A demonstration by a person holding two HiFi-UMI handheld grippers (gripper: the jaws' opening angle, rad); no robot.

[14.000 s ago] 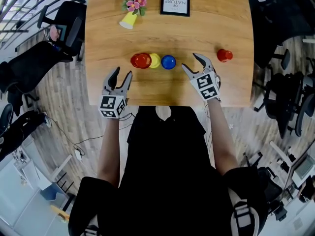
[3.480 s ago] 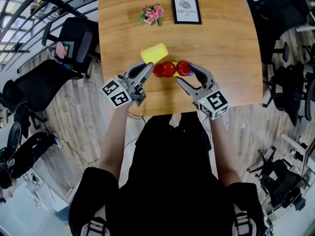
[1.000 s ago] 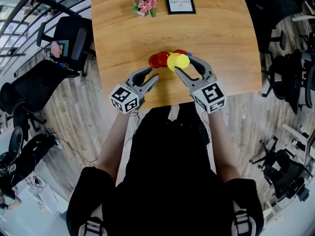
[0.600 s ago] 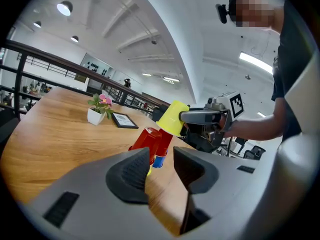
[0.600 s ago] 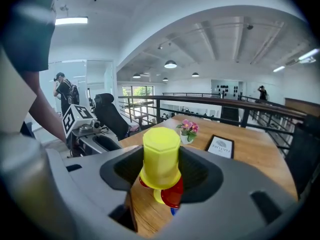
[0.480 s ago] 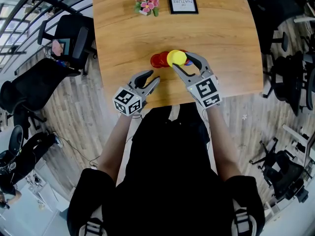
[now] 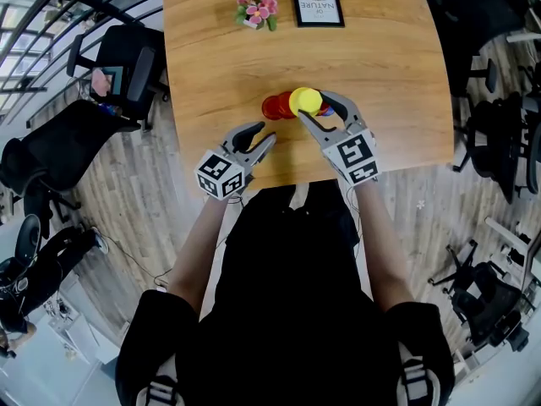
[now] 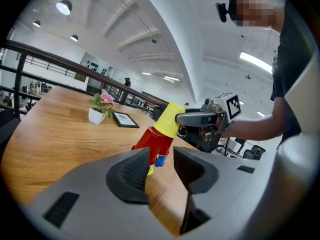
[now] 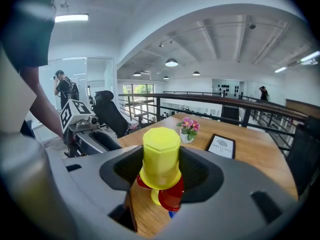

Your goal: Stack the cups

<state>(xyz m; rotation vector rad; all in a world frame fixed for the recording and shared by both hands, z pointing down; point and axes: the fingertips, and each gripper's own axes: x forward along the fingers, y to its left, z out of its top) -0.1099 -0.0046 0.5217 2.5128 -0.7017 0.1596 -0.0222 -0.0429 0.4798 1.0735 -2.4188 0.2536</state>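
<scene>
yellow plastic cup (image 7: 305,101) sits upside down on top of the red plastic cups (image 7: 276,106), which are bunched near the front edge of the round wooden table (image 7: 380,74). your right gripper (image 7: 313,108) has its jaws spread wide, pads pressed on the yellow cup's sides. your left gripper (image 7: 265,132) hovers just left of the bunch, jaws partly open with nothing between them.

Your top (image 7: 287,294) is black, short-sleeved; left gripper (image 7: 265,134) and right gripper (image 7: 314,106) are grey, each with a black-and-white marker cube (image 7: 221,176).
</scene>
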